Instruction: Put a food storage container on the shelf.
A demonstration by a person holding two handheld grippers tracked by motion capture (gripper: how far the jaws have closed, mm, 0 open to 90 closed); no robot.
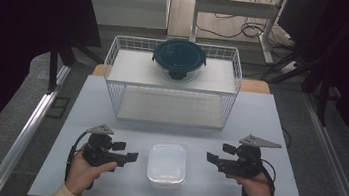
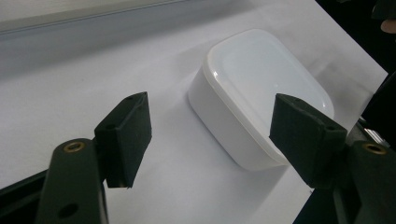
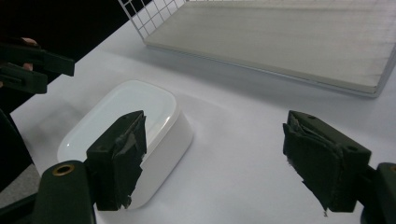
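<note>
While parked flat on the table (image 1: 84, 117), white lidded box (image 1: 167, 164) sits dead centre near the front edge, untouched. Left of box: left gripper (image 1: 130, 157), jaws spread wide, nothing between them, tips just short of the box side. Right of box: right gripper (image 1: 211, 157), also released and empty, a bit farther off. Behind box: white wire basket (image 1: 117, 55) with a round dark-lidded container (image 1: 179, 58) up on its top shelf. Nothing lying between box and either gripper.
</note>
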